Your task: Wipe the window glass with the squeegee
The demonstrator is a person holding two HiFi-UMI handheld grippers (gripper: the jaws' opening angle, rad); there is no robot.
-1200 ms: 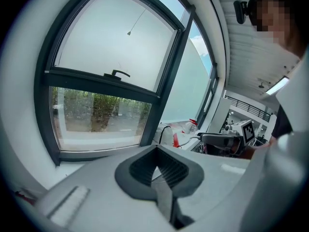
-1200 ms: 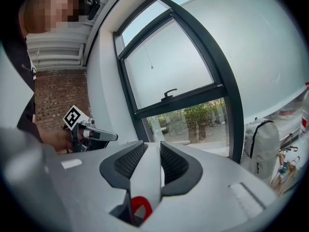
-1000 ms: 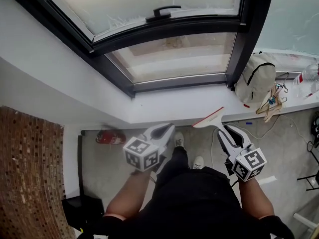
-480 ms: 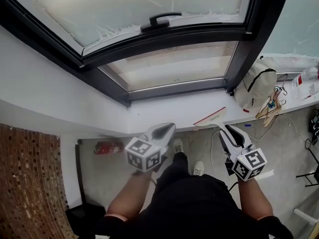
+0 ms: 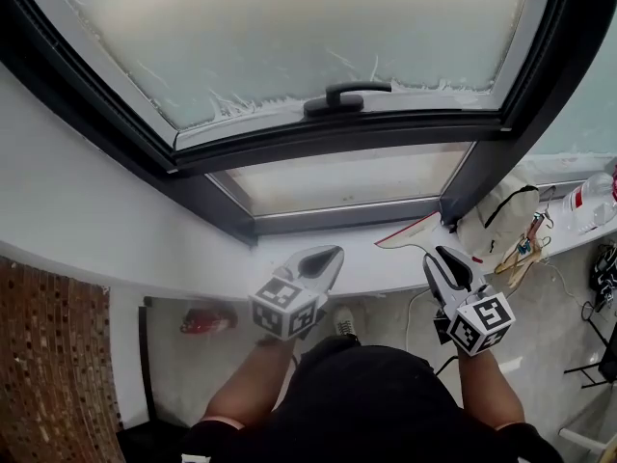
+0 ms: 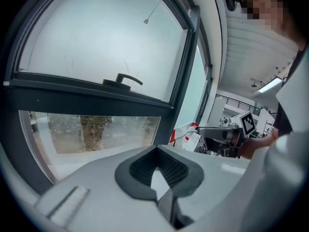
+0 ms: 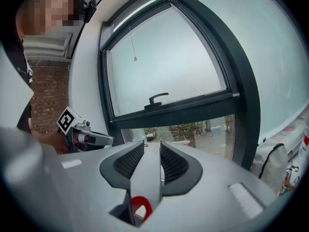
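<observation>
The right gripper sits at the lower right of the head view, pinching the white handle of the squeegee. In the right gripper view the handle fills the gap between the two dark pads, with its red hanging loop just behind them. The red-edged blade sticks out past the jaws over the white sill, near the bottom right corner of the window and not touching any glass. The left gripper hovers at lower centre, well apart from the squeegee, with its jaws pressed together on nothing.

The step in hand looks like bringing the blade up to the glass, so no wiping appears to have begun. The large frosted pane fills the top of the head view. A smaller clear pane lies beneath it, behind the dark frame.

To do this well, the blade should probably meet the glass along its full length, not on one corner. That means turning the wrist until the rubber edge lies parallel to the pane. Starting high and drawing down in one even stroke would likely leave fewer streaks.

The black handle stands out at the foot of the frosted pane, so strokes should end just above it or pass beside it. The grip is far back on a thin handle, so pressure on the blade could twist it between the pads; firm, moderate pressure seems wise. The bag at the right end of the sill crowds that corner.
</observation>
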